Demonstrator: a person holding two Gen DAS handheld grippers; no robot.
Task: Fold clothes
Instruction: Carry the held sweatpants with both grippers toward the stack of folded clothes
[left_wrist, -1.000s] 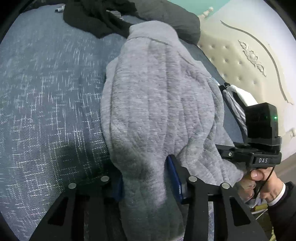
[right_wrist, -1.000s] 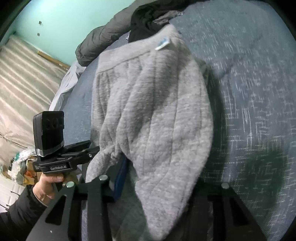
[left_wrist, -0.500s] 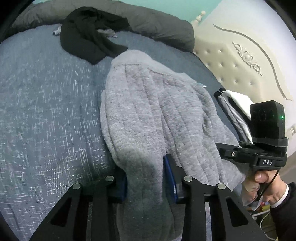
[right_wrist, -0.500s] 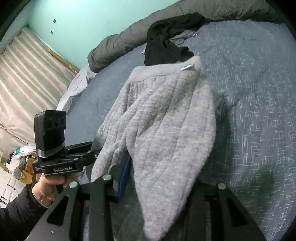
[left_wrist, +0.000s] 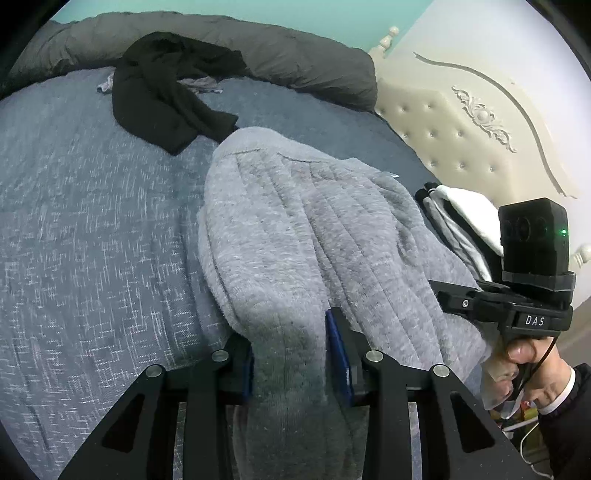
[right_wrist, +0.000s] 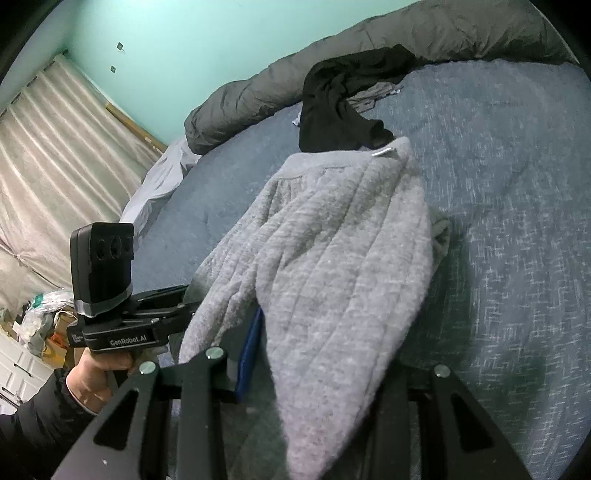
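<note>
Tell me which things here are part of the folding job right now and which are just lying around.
Part of the job:
grey fleece garment
left gripper
right gripper
black garment, probably next
folded clothes, probably done

Lying around:
dark duvet
headboard
curtain
floor clutter

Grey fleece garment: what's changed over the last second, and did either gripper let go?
The grey fleece garment was carried away from the black clothing, whose pile now shows in full, and sank toward the blue bedspread. Neither let go: left gripper and right gripper stay clamped on its near edge.
</note>
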